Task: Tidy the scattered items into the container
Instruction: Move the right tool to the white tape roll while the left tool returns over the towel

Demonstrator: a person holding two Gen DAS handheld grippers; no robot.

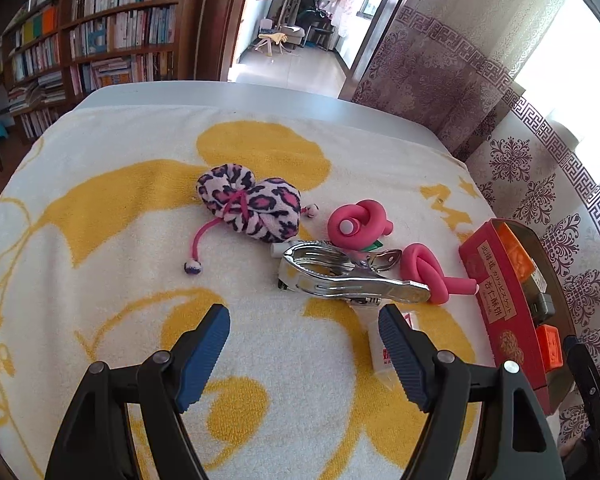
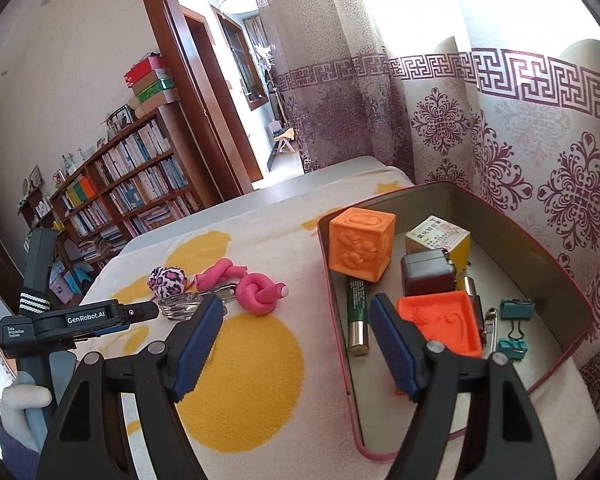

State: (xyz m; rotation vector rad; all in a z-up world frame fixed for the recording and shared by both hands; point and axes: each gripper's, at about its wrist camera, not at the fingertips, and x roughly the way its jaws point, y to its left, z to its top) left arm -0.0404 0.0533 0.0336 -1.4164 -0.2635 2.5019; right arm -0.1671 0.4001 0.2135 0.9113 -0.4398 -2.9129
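Observation:
My left gripper stands open over the yellow-and-white towel, nothing between its fingers. Just beyond it lie a shiny metal clamp, two knotted pink foam curlers and a leopard-print plush. A white tube is partly hidden under the right-hand finger. My right gripper is open and empty at the near left wall of the red tin. The tin holds an orange cube, an orange-red block, a dark cube and a green tube.
The tin also contains a yellow-sided box, teal binder clips and a safety pin. Patterned curtains hang close behind it. A gloved hand holds the other gripper's handle at the left. A bookshelf stands beyond the table.

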